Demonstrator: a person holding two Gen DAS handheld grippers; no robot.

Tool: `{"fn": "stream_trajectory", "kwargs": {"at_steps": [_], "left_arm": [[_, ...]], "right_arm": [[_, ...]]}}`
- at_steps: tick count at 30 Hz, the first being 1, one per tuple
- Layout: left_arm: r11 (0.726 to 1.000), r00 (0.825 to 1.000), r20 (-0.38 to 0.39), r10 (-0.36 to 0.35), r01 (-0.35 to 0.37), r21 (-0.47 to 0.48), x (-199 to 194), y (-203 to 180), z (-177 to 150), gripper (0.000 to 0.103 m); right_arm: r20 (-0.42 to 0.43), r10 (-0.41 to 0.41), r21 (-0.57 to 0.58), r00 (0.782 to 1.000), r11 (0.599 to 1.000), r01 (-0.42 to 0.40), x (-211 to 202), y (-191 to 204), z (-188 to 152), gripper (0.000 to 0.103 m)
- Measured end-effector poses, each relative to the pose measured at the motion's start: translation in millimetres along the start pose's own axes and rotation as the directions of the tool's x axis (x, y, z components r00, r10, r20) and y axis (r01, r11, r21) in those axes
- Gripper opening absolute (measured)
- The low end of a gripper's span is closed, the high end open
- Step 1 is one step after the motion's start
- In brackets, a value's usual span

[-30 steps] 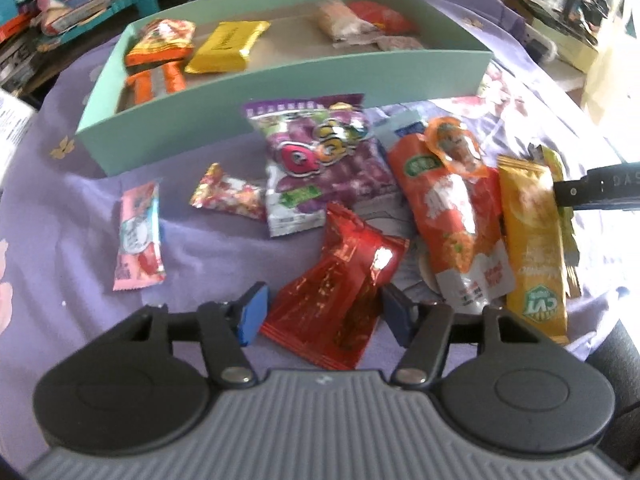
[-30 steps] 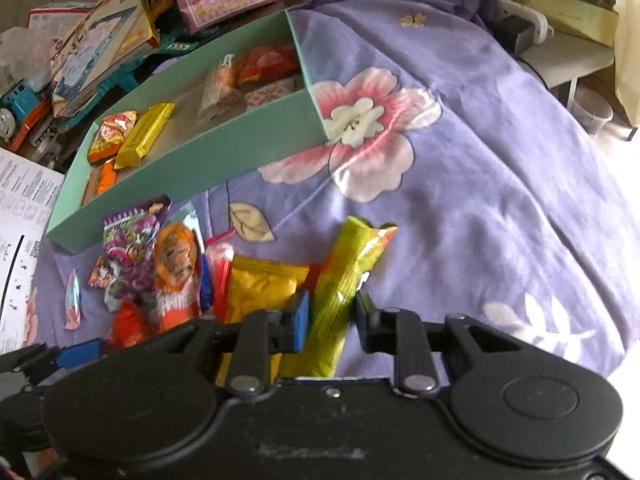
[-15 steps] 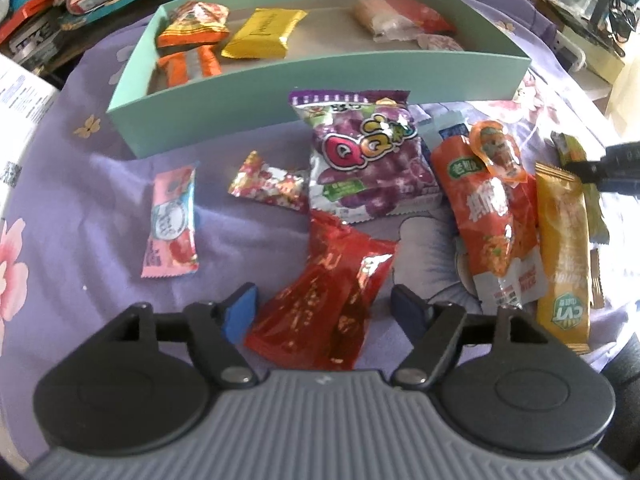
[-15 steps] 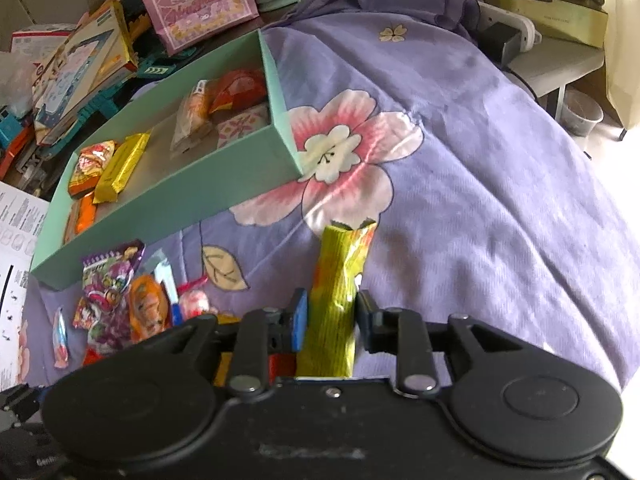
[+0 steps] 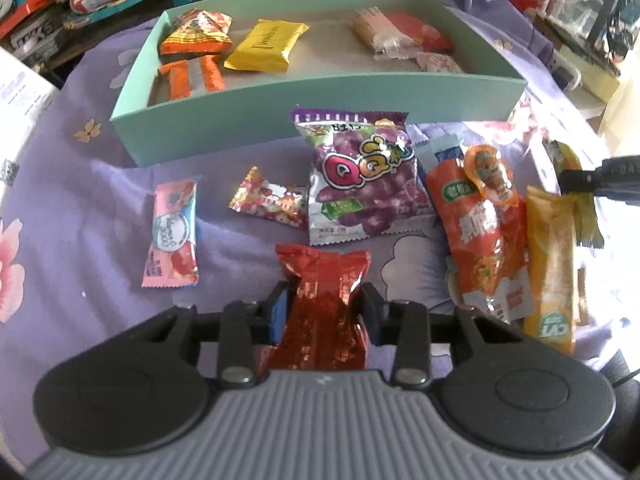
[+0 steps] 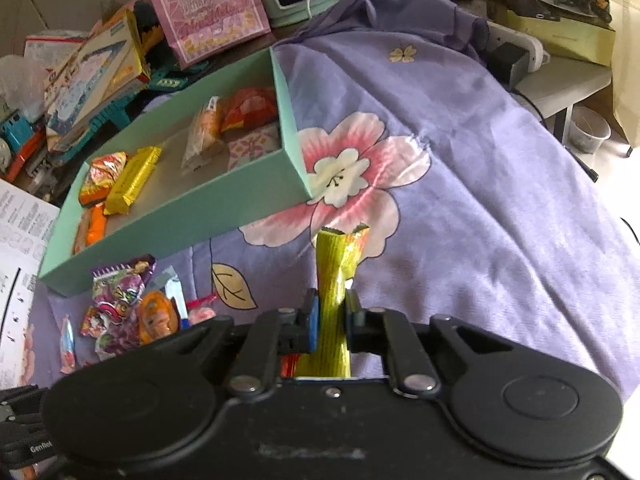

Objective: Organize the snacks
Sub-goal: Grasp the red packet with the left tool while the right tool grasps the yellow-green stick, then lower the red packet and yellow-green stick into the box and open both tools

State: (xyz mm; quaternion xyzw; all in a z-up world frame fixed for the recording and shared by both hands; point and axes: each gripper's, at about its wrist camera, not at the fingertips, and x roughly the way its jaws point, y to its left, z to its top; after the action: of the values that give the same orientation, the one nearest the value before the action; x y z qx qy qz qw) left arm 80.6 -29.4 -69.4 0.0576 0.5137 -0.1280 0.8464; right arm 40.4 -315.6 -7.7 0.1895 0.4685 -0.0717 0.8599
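Note:
My left gripper (image 5: 324,310) is shut on a shiny red snack packet (image 5: 320,300), held above the purple cloth. My right gripper (image 6: 331,314) is shut on a yellow-green stick packet (image 6: 338,276), lifted off the cloth. The mint green box (image 5: 320,108) lies ahead in the left wrist view and it also shows in the right wrist view (image 6: 180,208); it holds several snacks. Loose on the cloth are a purple grape candy bag (image 5: 362,178), a pink packet (image 5: 174,236), a small red-and-gold candy (image 5: 268,196), an orange pouch (image 5: 486,232) and a yellow stick packet (image 5: 550,264).
A purple flowered cloth (image 6: 500,160) covers the surface. Books, toys and a pink box (image 6: 208,4) crowd the far side behind the green box. A white paper sheet (image 6: 20,232) lies to the left. The cloth drops off at the right.
The left gripper closed on the red packet and lifted it. The right gripper raised the yellow-green stick off the pile and moved toward the box.

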Motion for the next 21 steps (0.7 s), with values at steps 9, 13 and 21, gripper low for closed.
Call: {"fn": "stream_trajectory", "kwargs": {"at_steps": [9, 13, 21], "left_arm": [[0.998, 0.994, 0.101, -0.031, 0.037, -0.059, -43, 22, 23, 0.037], [0.996, 0.987, 0.159, -0.016, 0.029, -0.080, -55, 33, 54, 0.037], [0.992, 0.969, 0.246, 0.003, 0.027, -0.120, -54, 48, 137, 0.037]], "right_arm": [[0.069, 0.062, -0.002, 0.996, 0.998, -0.062, -34, 10, 27, 0.012], [0.096, 0.109, -0.035, 0.989, 0.994, -0.106, -37, 32, 54, 0.012], [0.098, 0.187, -0.150, 0.977, 0.974, -0.172, -11, 96, 105, 0.012]]}}
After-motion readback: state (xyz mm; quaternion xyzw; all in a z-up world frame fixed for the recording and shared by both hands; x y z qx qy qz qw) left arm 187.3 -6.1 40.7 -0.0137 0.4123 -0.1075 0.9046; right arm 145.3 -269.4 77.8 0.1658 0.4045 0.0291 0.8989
